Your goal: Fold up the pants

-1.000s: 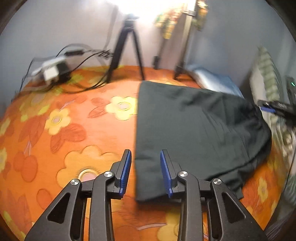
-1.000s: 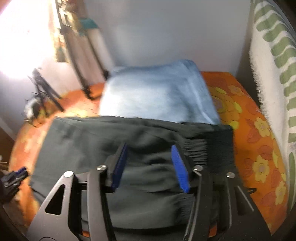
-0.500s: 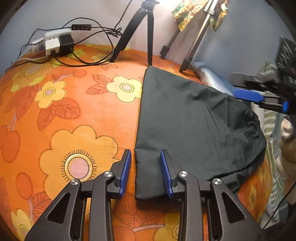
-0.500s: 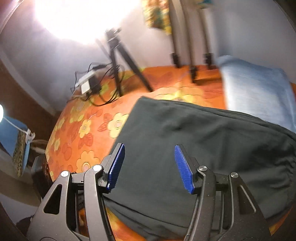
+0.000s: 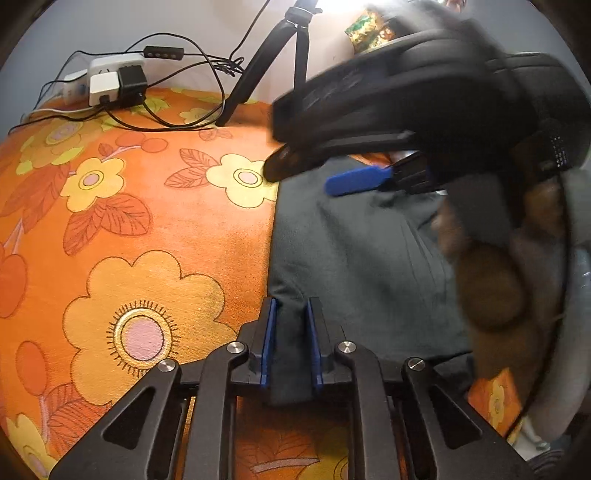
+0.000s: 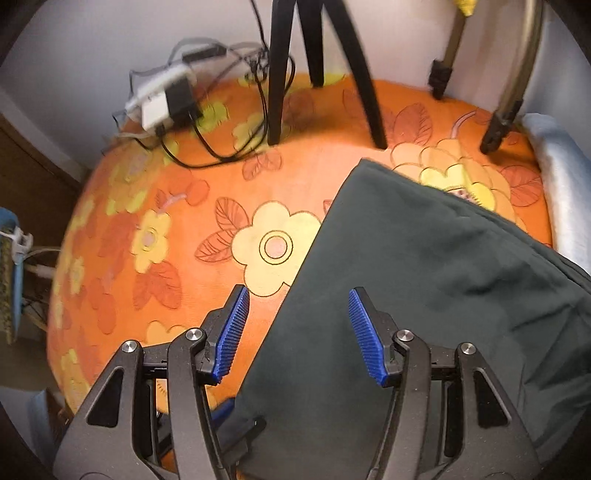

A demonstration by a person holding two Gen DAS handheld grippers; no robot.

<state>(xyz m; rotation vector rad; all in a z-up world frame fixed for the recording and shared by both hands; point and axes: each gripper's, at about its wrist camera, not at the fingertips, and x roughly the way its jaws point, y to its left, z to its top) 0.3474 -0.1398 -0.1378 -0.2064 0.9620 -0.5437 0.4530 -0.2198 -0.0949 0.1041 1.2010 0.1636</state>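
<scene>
Right gripper (image 6: 299, 332) jaws spread above pants (image 6: 406, 295).

1. An orange bedspread (image 6: 207, 236) printed with yellow flowers and red-brown leaves covers the whole surface, in both wrist views.
2. A pale grey-blue wall (image 6: 110, 33) rises behind it, at 12 o'clock.
3. At 10 o'clock a white power strip (image 5: 107, 79) with a black adapter and tangled black cables lies against the wall.
4. A black tripod (image 6: 280, 66) stands on the bedspread at 12 o'clock; a second, bronze-coloured stand (image 6: 506, 110) is planted at 2 o'clock.
5. A light-blue pillow (image 6: 561, 184) sits at 3 o'clock.
6. Glare from a bright light shows at the top of the left wrist view.
</scene>
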